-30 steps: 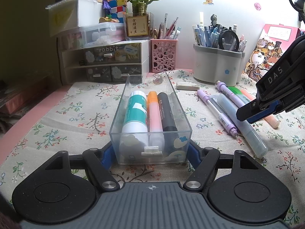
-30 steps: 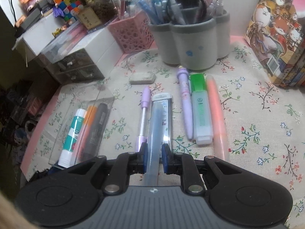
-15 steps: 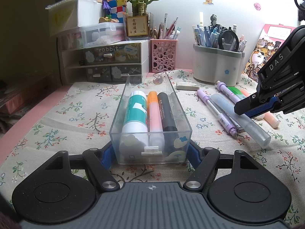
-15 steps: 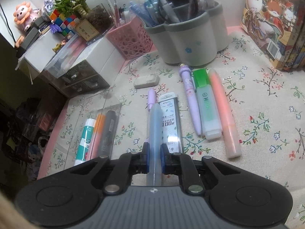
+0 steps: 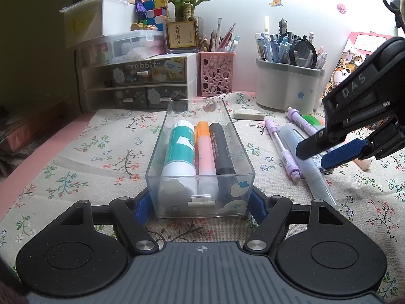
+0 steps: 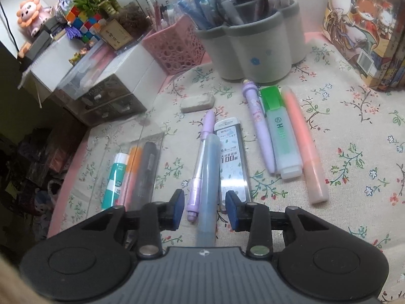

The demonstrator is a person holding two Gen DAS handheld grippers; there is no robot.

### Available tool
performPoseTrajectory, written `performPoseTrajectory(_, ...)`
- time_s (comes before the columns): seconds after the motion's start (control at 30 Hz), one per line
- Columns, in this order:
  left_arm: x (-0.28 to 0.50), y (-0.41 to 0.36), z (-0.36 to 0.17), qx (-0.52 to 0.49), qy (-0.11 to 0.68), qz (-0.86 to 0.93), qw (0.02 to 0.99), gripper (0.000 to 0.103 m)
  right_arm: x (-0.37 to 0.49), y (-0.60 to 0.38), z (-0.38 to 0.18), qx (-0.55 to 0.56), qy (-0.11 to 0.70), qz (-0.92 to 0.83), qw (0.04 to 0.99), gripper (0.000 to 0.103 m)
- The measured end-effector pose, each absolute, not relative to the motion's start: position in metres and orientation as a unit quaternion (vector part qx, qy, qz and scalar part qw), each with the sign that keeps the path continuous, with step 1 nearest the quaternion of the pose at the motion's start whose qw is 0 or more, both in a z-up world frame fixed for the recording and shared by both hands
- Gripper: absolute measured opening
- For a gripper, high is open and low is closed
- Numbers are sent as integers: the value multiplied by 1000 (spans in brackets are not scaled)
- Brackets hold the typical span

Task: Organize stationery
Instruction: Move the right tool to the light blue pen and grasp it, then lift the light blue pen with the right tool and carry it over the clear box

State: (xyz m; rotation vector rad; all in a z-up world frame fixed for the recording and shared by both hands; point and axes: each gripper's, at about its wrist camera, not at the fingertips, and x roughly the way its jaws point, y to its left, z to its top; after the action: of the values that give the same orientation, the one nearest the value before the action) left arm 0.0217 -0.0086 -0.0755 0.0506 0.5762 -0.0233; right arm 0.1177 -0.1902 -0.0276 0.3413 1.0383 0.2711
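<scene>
The right gripper [image 6: 205, 209] is standing with its jaws released, having just been opening, and the frosted blue pen [image 6: 208, 185] is lying untouched between them on the floral bench cloth [image 6: 354, 202], a lilac mechanical pencil [image 6: 200, 162] just left of the jaws and a pencil-lead case [image 6: 231, 157] just right. The left gripper [image 5: 200, 206] is keeping its jaws clenched on the near end of the clear organizer box [image 5: 200, 197], which is holding a glue stick [image 5: 181, 152], an orange highlighter [image 5: 205, 149] and a black marker [image 5: 221, 149] side by side ahead of the jaws.
</scene>
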Motion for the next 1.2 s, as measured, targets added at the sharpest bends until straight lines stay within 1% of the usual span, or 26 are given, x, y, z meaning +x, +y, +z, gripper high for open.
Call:
performPoseTrajectory(0.07, 22, -9, -75, 25, 284, -11, 958, 73, 115, -179, -28, 121, 483, 126, 858, 24)
performPoseTrajectory(0.1, 21, -8, -75, 25, 284, -11, 958, 73, 114, -176, -28, 109, 483, 121, 860, 11)
performPoseTrajectory(0.23, 22, -8, -75, 25, 284, -12, 958, 73, 113, -171, -28, 95, 483, 117, 862, 9)
performPoseTrajectory(0.5, 22, -9, -76, 24, 284, -12, 958, 73, 111, -200, -36, 228, 491, 139, 829, 7)
performPoseTrajectory(0.6, 23, -10, -76, 22, 285, -13, 958, 73, 109, -207, -33, 265, 479, 145, 824, 0)
performPoseTrajectory(0.67, 22, -10, -76, 21, 285, -13, 958, 73, 109, -207, -28, 265, 473, 144, 828, 0)
performPoseTrajectory(0.77, 21, -10, -76, 23, 284, -14, 959, 73, 115, -198, -30, 221, 481, 116, 840, 0)
performPoseTrajectory(0.87, 21, -10, -76, 22, 283, -14, 959, 73, 113, -195, -31, 230, 484, 149, 831, 3)
performPoseTrajectory(0.9, 21, -10, -76, 22, 283, -14, 959, 73, 111, -189, -27, 216, 480, 157, 836, 8)
performPoseTrajectory(0.93, 21, -10, -76, 22, 283, -14, 959, 73, 111, -183, -25, 203, 481, 164, 837, 20)
performPoseTrajectory(1.0, 21, -10, -76, 22, 284, -15, 959, 73, 112, -172, -24, 183, 483, 171, 839, 30)
performPoseTrajectory(1.1, 20, -9, -75, 23, 283, -15, 959, 73, 116, -152, -31, 143, 505, 168, 835, 31)
performPoseTrajectory(1.17, 20, -9, -75, 22, 282, -15, 959, 73, 114, -132, -31, 81, 492, 180, 848, 30)
performPoseTrajectory(1.2, 20, -8, -75, 22, 282, -16, 959, 73, 113, -125, -31, 53, 487, 174, 854, 21)
